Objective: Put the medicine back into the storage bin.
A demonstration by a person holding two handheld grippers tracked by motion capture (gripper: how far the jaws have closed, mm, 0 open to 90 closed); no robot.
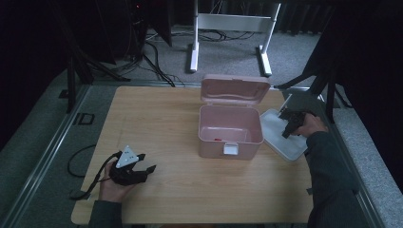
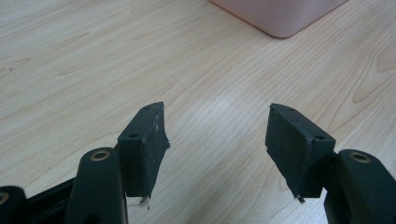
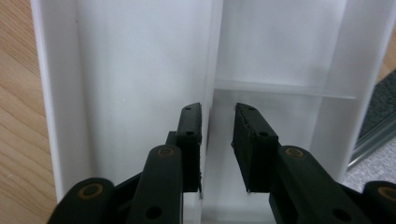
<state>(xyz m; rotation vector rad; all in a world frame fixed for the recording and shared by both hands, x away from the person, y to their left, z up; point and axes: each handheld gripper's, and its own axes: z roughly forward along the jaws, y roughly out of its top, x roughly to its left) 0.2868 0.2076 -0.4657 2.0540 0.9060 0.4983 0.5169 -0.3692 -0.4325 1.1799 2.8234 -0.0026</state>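
Observation:
A pink box (image 1: 214, 149) stands in the middle of the wooden table (image 1: 157, 118) with its lid (image 1: 234, 89) swung up and back. Something small and red (image 1: 217, 139) lies inside it. To its right lies a white divided tray (image 1: 280, 137). My right gripper (image 1: 287, 133) is lowered into that tray (image 3: 60, 93); its jaws stand narrowly apart astride the upright divider (image 3: 212, 70), the left one against it, my right gripper (image 3: 217, 112) holding nothing. My left gripper (image 1: 148, 162) rests open near the front left, over bare wood (image 2: 217, 126).
A corner of the pink box (image 2: 280, 14) lies ahead of the left gripper. The box has a white latch (image 1: 231, 149) on its front. A white frame (image 1: 228, 28) and cables (image 1: 157, 61) are on the floor behind the table. A metal rail (image 1: 43, 152) runs along the left.

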